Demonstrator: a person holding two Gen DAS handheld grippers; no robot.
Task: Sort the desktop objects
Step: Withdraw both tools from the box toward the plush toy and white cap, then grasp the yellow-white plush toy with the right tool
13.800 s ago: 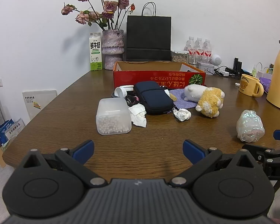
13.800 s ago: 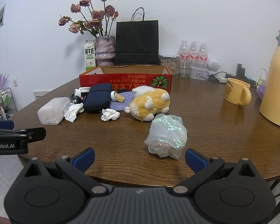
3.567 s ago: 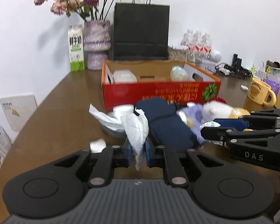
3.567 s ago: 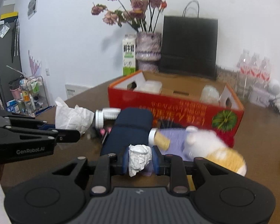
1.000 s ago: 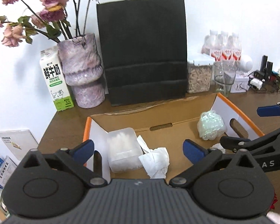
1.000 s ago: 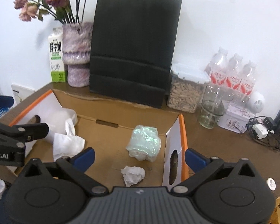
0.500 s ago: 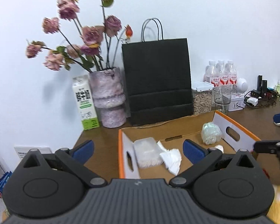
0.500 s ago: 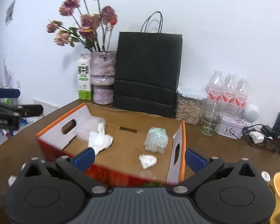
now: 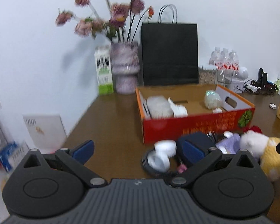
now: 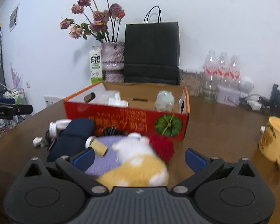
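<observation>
On the brown table (image 9: 110, 123), the left gripper (image 9: 138, 152) hangs with its jaws spread wide and empty. Right of it a white jar (image 9: 161, 157) lies beside a navy pouch (image 10: 74, 136). Behind them the red cardboard box (image 10: 128, 119) holds a clear container (image 9: 158, 106), tissue (image 9: 178, 109) and an iridescent bag (image 10: 165, 98). Before the box, the right gripper (image 10: 140, 157) gapes wide, empty, over a plush toy (image 10: 138, 166). Farthest right stands a yellow mug (image 10: 275, 141).

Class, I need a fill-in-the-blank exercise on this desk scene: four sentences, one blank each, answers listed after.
1. The red cardboard box stands in front of a tall ____ paper bag.
2. The crumpled white tissue lies ____ the box.
3. The yellow-and-white plush toy lies ____ the box, on the table.
4. The right gripper is open and holds ____.

Answers: black; inside; outside; nothing
</observation>
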